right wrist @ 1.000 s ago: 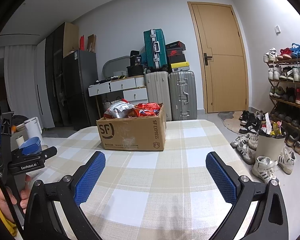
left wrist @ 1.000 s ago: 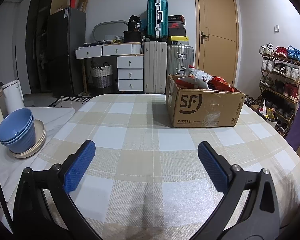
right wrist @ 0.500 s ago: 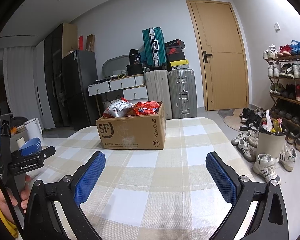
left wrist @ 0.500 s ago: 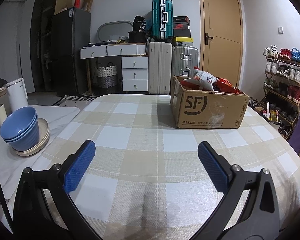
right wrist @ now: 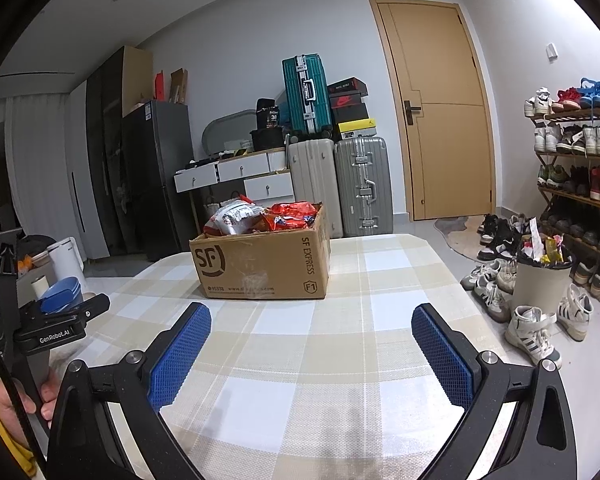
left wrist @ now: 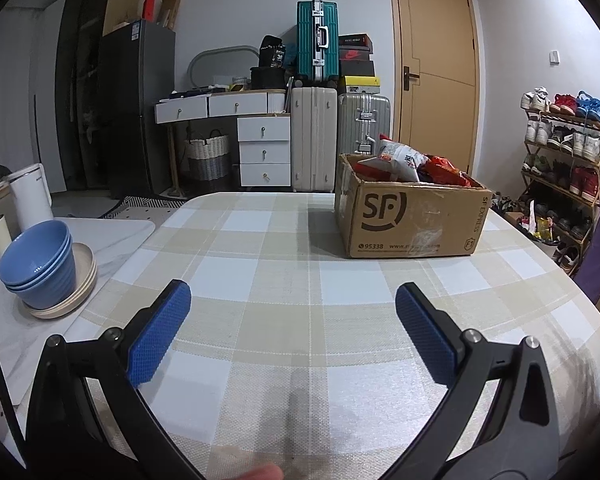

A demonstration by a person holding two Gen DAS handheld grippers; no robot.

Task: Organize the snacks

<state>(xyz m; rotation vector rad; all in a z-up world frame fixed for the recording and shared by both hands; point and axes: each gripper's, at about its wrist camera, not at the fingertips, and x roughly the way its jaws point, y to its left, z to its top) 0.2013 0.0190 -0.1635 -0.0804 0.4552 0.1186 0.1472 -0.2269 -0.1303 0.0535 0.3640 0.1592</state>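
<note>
Presently, brown cardboard box printed SF [left wrist: 414, 220] [right wrist: 259, 266] stands on beige-and-white checked tablecloth [left wrist: 300, 280] [right wrist: 340, 340], serving as landmark. Snack packets, white and red-orange [left wrist: 416, 162] [right wrist: 259, 216], heaped inside box, rising above rim. Left gripper [left wrist: 293, 324] well short of box, low over cloth, blue pads spread wide, holding nothing. Right gripper [right wrist: 312, 340] near box, likewise spread wide, nothing between pads. Stacked blue ribbed bowls on cream plate [left wrist: 39, 264] far left of box, off cloth.
</note>
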